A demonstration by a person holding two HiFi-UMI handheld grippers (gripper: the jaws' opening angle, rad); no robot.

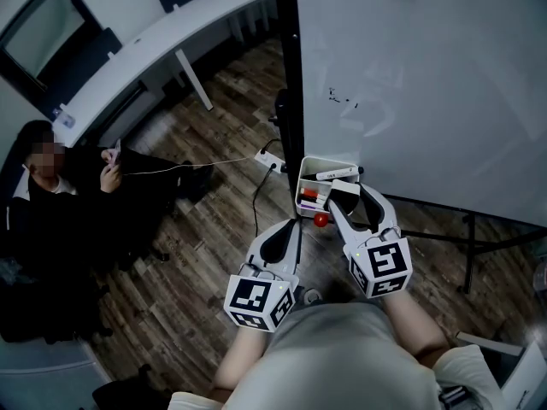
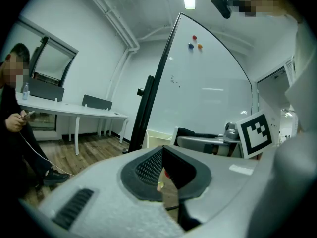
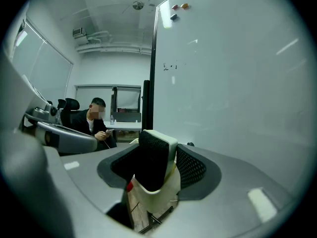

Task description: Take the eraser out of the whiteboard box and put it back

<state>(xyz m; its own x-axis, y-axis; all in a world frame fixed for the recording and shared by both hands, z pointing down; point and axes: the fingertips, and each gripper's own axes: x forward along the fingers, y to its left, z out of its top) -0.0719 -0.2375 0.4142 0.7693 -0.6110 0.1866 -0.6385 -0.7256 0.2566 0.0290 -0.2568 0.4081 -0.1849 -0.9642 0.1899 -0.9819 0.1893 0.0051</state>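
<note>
While the right gripper [image 1: 347, 193] stands at the whiteboard box [image 1: 318, 167], its fingers are apart by the thickness of the eraser [image 3: 151, 162]. The eraser stands upright between them. Its black felt face is turned to the left finger and its white back to the right finger, and both pads appear to lie against it. The box sits directly below and ahead of the fingertips, at the lower corner of the whiteboard [image 1: 427, 75].

The left gripper [image 2: 162, 155] has its fingers together with nothing between them. It hangs near the box, on the side away from the board.

**Step in hand (judgement):** the eraser is gripped at the mouth of the box. These views do not settle whether it is leaving or returning.

**Next move (judgement):**
- If lifting out, raise the eraser straight up so that it clears the rim and the pen [image 1: 329, 174] lying beyond the fingertips.
- If returning it, lower it between the box walls before the fingers part.

**Writing and labels:**
- No brand can be read.
- The pen label shows colour bands only.
- A small dark scribble [image 1: 342, 101] on the board is illegible.
- Each gripper's cube [image 1: 385, 267] carries square black-and-white marker patterns, not text.
</note>
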